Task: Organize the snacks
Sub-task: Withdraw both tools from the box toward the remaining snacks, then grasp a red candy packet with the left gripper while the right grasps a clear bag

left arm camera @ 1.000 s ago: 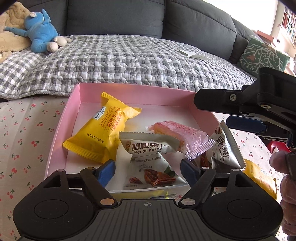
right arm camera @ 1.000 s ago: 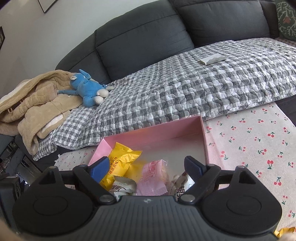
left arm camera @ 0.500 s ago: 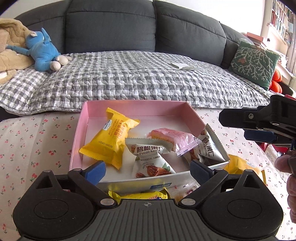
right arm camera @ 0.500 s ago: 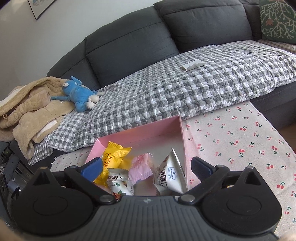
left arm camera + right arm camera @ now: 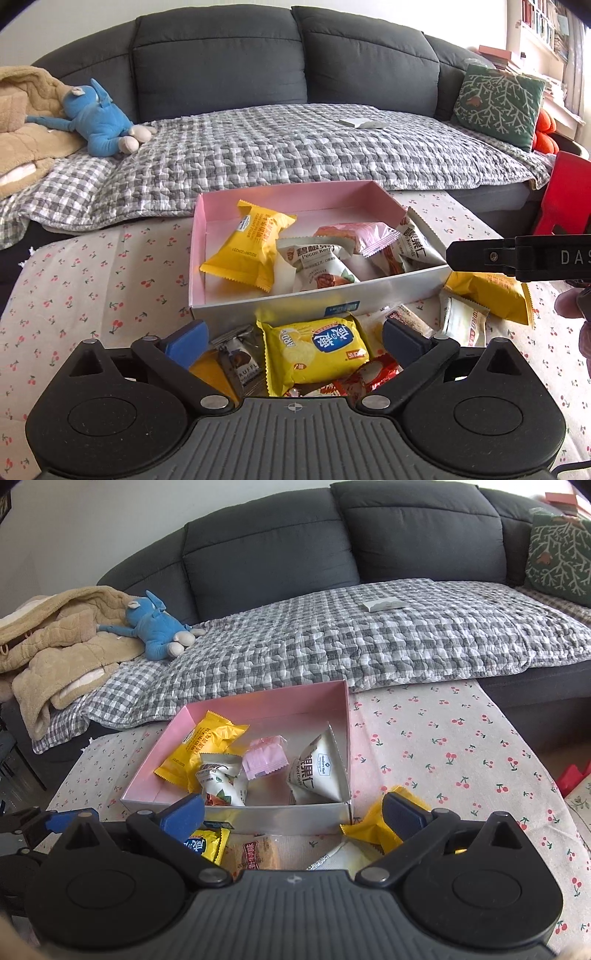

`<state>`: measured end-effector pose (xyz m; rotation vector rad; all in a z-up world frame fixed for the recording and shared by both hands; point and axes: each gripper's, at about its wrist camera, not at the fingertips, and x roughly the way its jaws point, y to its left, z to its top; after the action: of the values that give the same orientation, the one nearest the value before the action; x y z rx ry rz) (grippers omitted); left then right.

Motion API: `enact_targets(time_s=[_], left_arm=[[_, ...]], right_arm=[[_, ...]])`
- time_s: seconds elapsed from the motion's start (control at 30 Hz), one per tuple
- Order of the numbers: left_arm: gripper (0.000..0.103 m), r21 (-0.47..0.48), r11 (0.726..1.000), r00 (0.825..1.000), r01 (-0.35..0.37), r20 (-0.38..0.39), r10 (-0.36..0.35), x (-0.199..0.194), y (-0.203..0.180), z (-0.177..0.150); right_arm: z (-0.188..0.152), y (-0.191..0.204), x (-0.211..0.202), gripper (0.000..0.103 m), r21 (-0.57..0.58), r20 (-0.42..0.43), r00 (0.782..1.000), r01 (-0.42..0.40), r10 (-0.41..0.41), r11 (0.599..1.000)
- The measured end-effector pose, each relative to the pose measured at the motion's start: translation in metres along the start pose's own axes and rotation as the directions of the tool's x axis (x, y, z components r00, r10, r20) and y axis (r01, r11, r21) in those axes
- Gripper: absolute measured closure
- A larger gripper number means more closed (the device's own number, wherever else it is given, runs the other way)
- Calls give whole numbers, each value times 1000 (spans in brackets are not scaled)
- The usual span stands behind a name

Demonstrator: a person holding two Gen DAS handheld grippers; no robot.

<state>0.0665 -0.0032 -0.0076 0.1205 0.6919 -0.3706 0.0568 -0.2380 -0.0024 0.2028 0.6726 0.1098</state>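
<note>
Since a second ago both grippers have drawn back from the pink box (image 5: 201, 236), so its white near wall and the loose snacks in front of it now show. The left gripper (image 5: 293, 338) was then spread around the pecan kernel packet (image 5: 317, 264) inside the box; now its blue fingers (image 5: 184, 338) are opening, almost fully spread, with nothing pressed between them, hovering over a yellow chip bag (image 5: 317, 349) on the surface (image 5: 92, 288). The right gripper (image 5: 293, 812) has likewise pulled away, its fingers (image 5: 404, 814) released wide and empty; the second pecan packet (image 5: 319, 771), earlier right under it, now leans upright in the box's right corner.

The box is shallow, rectangular cardboard, pink inside, silvery white outside. In it lie four sealed packets: a puffy yellow foil pillow pack (image 5: 249, 245) with crimped zigzag ends at left, the white pyramid-shaped pecan packet in the middle, a translucent pink wrapper (image 5: 360, 236) behind it, and the other white pecan packet against the right wall.

Outside, just before the box, lie the glossy yellow chip bag, a dark truffle wrapper (image 5: 238, 360), a red and white wrapper (image 5: 371, 374), a clear biscuit packet (image 5: 258, 851), and another crinkled yellow pack (image 5: 491, 291) at right. The surface wears a cream cloth printed with small cherries. Behind stands a dark grey sofa (image 5: 221, 62) with a quilted gingham cover (image 5: 295, 151), a blue plush toy (image 5: 99, 122) and a fleecy tan blanket (image 5: 55, 642).
</note>
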Motion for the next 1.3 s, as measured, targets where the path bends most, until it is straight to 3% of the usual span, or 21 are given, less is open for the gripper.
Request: enact_targets(time_s=[0.37, 0.67, 0.93, 1.3], left_arm=[[2, -37, 999, 1000, 20, 21, -19, -10, 16, -24], [2, 8, 1000, 1000, 14, 26, -14, -17, 12, -42], [2, 110, 993, 999, 31, 21, -33, -17, 1, -64], [2, 107, 994, 1000, 10, 22, -12, -13, 4, -68]], right_arm=[[-26, 9, -8, 0, -146, -14, 1000, -25, 23, 989], [-42, -2, -21, 0, -136, -15, 999, -38, 37, 990], [-62, -7, -31, 0, -187, -46, 998, -59, 51, 981], [-80, 11, -26, 0, -298, -103, 992, -100, 72, 949]])
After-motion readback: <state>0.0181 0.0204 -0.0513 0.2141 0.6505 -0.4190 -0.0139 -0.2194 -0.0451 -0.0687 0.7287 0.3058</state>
